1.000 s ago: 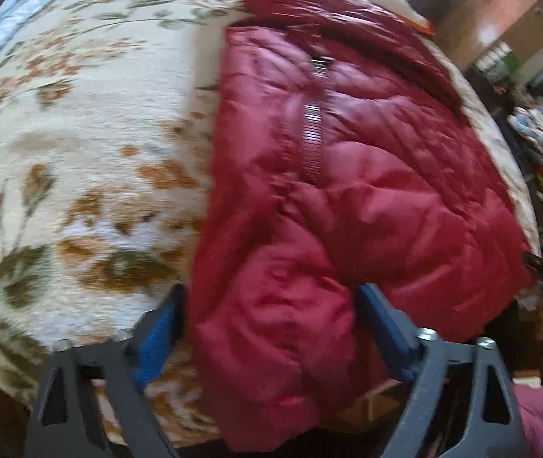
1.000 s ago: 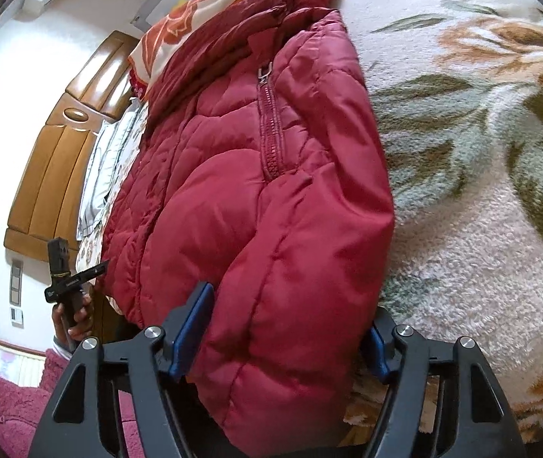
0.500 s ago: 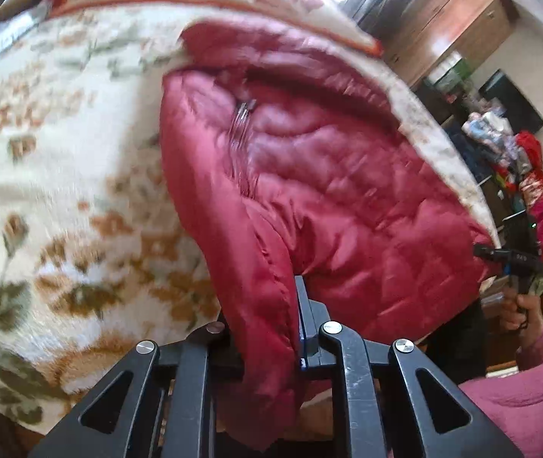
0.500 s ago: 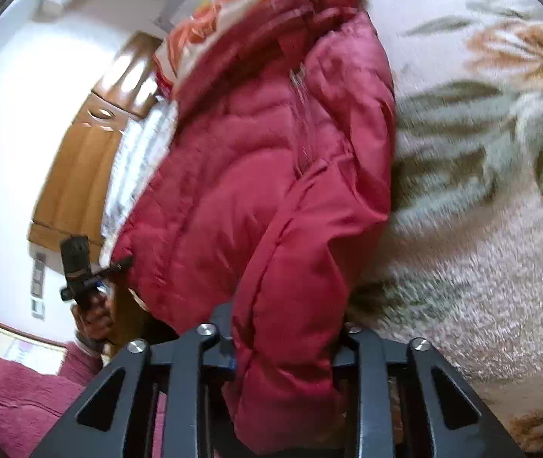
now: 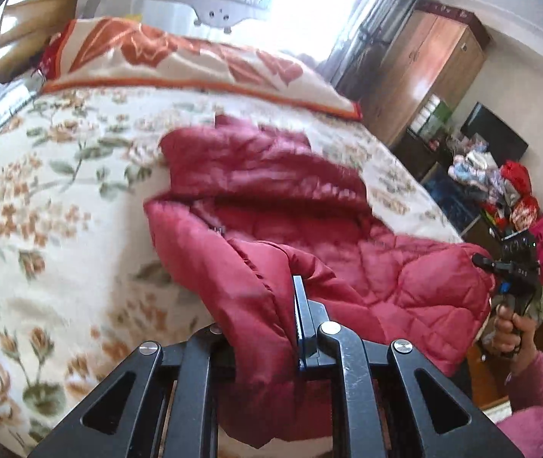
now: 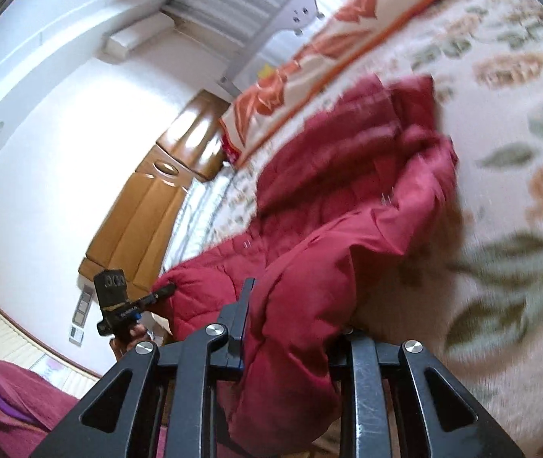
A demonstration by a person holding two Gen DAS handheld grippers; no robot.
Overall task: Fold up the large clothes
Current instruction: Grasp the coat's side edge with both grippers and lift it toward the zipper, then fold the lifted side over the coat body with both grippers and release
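Red quilted garment: a puffy crimson padded jacket (image 5: pixel 309 206) lies on the bed, over a cream floral fleece blanket (image 5: pixel 42 198), with its near hem lifted off the blanket.
Left hand-held gripper (image 5: pixel 264 328): clamped narrow on a bunched fold of the jacket's hem corner.
Right hand-held gripper (image 6: pixel 290 328): pinched on the opposite hem corner; the padding bulges between its jaws and hides the contact on the right side.
Progress: I judge the fold as barely begun; the hem is raised, the collar end rests flat, and carrying the hem over the body is still left.
Sleeves: I cannot tell whether they are tucked under.
Hard to make out: motion blur smears the collar and zip in both views.
Cut off: the hem's lowest edge drops behind the gripper frames.
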